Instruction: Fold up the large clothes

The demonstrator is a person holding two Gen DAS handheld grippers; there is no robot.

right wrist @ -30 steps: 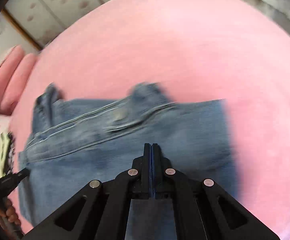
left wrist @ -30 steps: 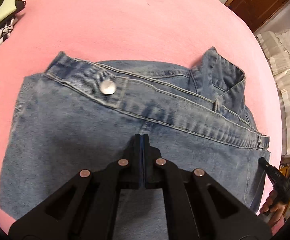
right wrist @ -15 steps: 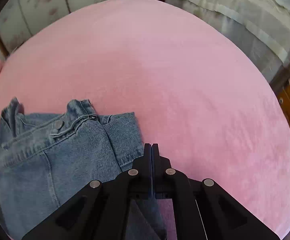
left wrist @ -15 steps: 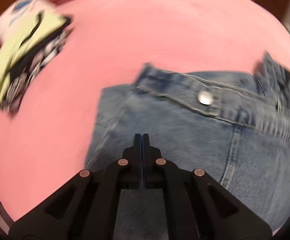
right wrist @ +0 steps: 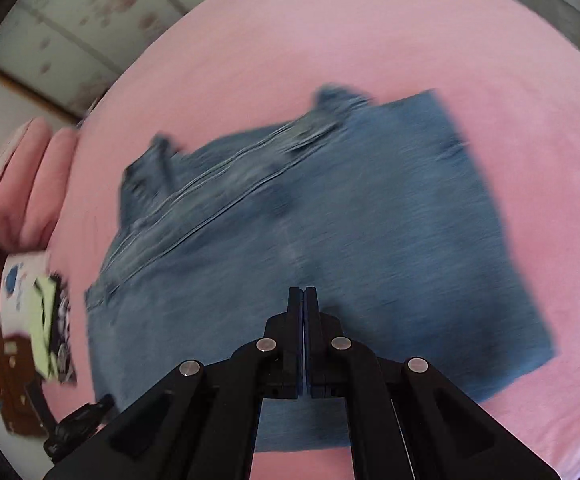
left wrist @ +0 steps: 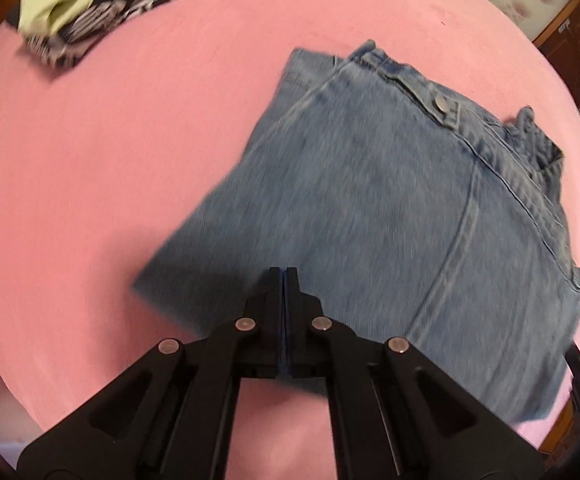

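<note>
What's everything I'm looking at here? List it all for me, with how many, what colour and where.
jeans: one pair, blue denim, folded, lying flat in the middle of the bed
metal button: one, silver, on the jeans' waistband
bedsheet: one, pink, under everything
pile of clothes: one, yellow-green over black-and-white print, folded at the bed's far edge
pillows: two, pink, at the bed's end in the right wrist view
wooden furniture: dark brown, beyond the bed
left gripper: one, black, shut and empty, above the jeans' near edge
right gripper: one, black, shut and empty, above the jeans
</note>
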